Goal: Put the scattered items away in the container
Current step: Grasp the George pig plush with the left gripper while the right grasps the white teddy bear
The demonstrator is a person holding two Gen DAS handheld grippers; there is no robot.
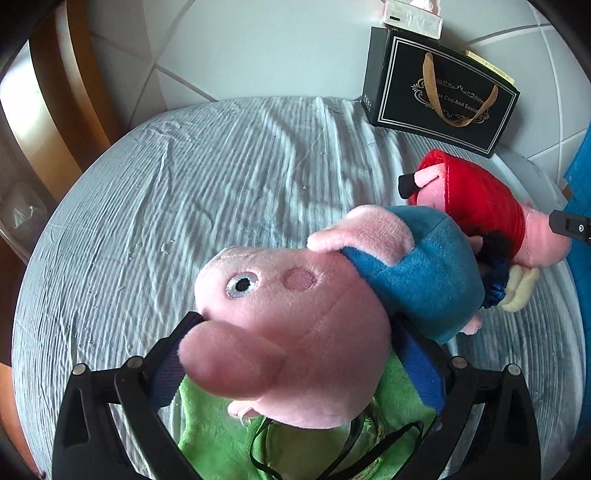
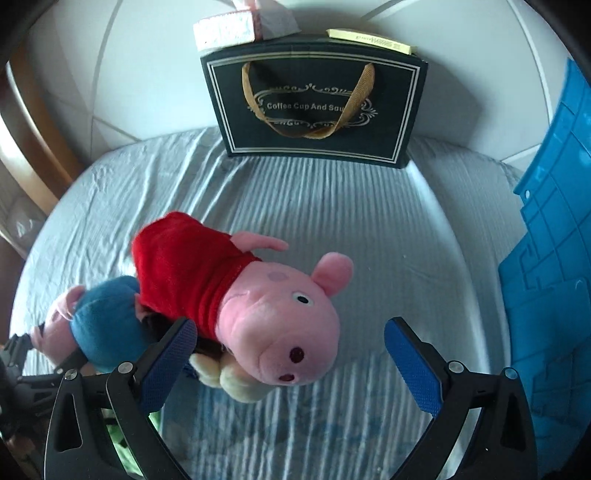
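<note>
A pink pig plush in a blue shirt (image 1: 295,325) fills the left wrist view. My left gripper (image 1: 295,354) is shut on its head, one blue pad on each side. A second pig plush in a red dress (image 2: 229,295) lies on its side on the striped sheet, touching the blue-shirted one (image 2: 103,325). My right gripper (image 2: 291,354) is open around its head: the left pad is near the neck, the right pad is well apart. A black gift bag (image 2: 314,99) with gold handles stands upright at the far edge of the sheet.
A green cloth item (image 1: 221,439) lies under my left gripper. A cream plush piece (image 2: 236,384) sits beneath the red pig. A blue plastic ribbed panel (image 2: 554,258) rises at the right. Small boxes (image 2: 236,26) rest behind the bag. Wooden furniture (image 1: 62,96) stands at the left.
</note>
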